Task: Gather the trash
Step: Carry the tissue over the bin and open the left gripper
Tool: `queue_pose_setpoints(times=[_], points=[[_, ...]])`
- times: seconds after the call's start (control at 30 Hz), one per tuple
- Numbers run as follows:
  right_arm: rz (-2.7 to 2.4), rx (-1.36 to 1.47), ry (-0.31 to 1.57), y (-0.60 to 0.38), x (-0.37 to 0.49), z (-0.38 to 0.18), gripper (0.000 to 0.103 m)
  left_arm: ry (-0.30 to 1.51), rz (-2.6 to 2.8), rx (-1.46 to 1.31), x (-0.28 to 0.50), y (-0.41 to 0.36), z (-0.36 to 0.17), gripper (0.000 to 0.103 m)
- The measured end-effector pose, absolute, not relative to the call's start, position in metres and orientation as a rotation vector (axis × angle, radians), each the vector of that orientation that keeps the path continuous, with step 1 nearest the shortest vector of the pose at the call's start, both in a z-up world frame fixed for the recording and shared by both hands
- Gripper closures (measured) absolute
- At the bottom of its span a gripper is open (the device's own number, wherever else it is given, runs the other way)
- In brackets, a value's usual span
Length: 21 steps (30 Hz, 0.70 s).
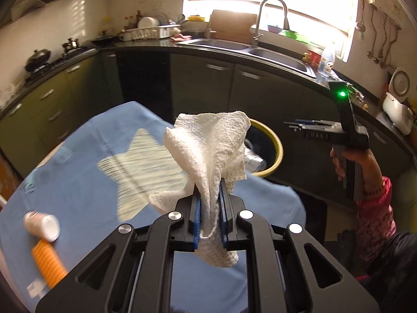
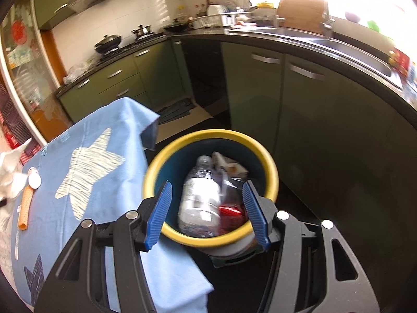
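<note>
The table [image 1: 86, 140], under a blue cloth with a pale star, is the largest thing here, and the bin [image 2: 156, 167] with the yellow rim stands on the floor just off its far right edge, in front of the dark green cupboards. That is the relation the next move turns on: from the left gripper [image 1: 209, 195] the bin lies ahead and a little to the right, beyond the table's edge and lower than the load.

The left gripper is closed tight on a white paper towel [image 1: 208, 143]. The towel is crumpled, its long axis running up out of the jaws, with a loose flap above and a shorter tail hanging below. In the left wrist view it covers most of the bin's mouth, so I judge it is near the bin but not yet over it.

The right gripper [image 2: 207, 208] is nearer the bin, looking down over the mouth. Its jaws stand about half open with nothing pressed between the pads; what shows between them is the bin's contents below.

Inside the bin lies a clear plastic bottle [image 2: 200, 195] on its side, with crumpled wrappers and something red [image 2: 229, 211] beside it; the blur hides more.

Left on the table near its left edge are a small white-capped bottle [image 1: 43, 224] on its side and an orange mesh sleeve [image 1: 48, 266] just beside it, probably the next trash to collect.
</note>
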State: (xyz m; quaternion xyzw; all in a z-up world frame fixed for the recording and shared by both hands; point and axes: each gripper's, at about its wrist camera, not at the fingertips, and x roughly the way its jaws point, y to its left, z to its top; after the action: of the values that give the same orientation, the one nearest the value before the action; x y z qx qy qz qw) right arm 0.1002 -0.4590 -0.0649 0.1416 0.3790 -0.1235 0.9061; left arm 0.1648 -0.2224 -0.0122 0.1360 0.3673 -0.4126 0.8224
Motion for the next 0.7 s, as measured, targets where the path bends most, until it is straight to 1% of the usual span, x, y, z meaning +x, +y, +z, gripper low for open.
queue_pose_setpoints(times=[0.07,0.37,0.5,0.7], points=[[-0.278,0.305,0.785,-0.469,0.092,-0.067,0.049,0.812,-0.917,0.299,0.179,-0.259,-0.019,0.090],[-0.338,0.362,0.798,-0.506,0.072,-0.081,0.048,0.823,-0.945,0.422,0.222,-0.404,-0.061,0.090],[-0.353,0.375,0.805,-0.515,0.067,-0.085,0.047,0.853,-0.935,0.449,0.234,-0.453,-0.084,0.088],[-0.377,0.380,0.810,-0.524,0.062,-0.087,0.046,0.903,-0.896,0.466,0.246,-0.494,-0.115,0.086]])
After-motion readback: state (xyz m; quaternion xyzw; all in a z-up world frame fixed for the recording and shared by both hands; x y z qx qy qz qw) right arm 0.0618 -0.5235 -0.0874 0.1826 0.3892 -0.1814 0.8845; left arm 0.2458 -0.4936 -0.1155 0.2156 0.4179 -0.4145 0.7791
